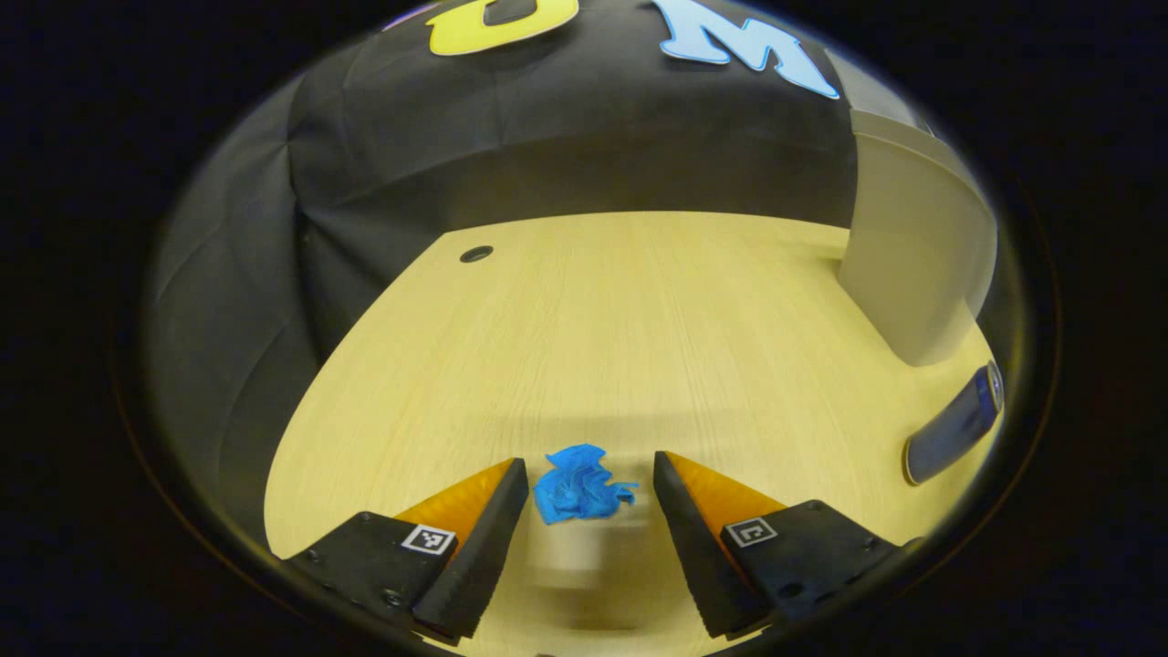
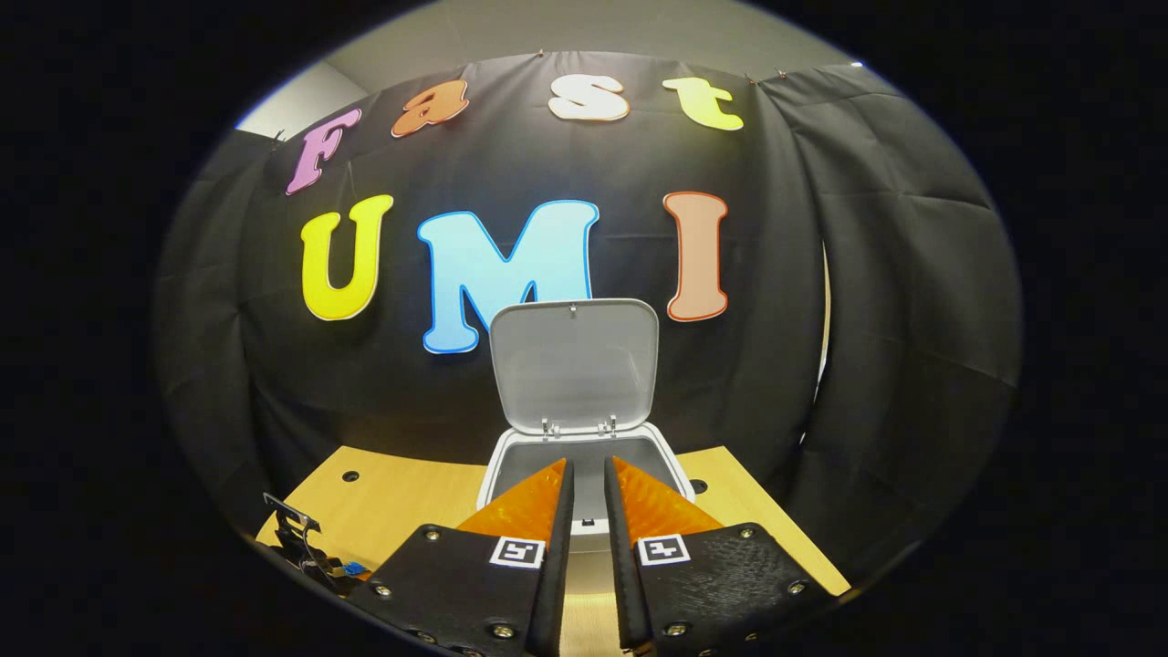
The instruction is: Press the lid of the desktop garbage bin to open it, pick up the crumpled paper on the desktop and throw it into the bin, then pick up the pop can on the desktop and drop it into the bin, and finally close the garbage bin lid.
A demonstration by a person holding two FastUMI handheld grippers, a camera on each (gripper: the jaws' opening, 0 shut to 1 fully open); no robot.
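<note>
The blue crumpled paper (image 1: 579, 485) lies on the wooden desktop (image 1: 620, 338), between the tips of my left gripper (image 1: 589, 462). That gripper is open, with its fingers on either side of the paper and not pressing on it. The pop can (image 1: 954, 424) lies on its side at the right edge, beside the pale garbage bin (image 1: 912, 246). In the right gripper view the bin (image 2: 500, 461) stands straight ahead with its lid (image 2: 575, 365) raised upright. My right gripper (image 2: 589, 474) hovers in front of it, shut with nothing between its fingers.
A round cable hole (image 1: 475, 254) sits in the desktop's far left corner. Two more holes (image 2: 350, 475) flank the bin. The left gripper (image 2: 297, 543) appears low at the left of the right gripper view. Black cloth walls close in the desk's back and sides.
</note>
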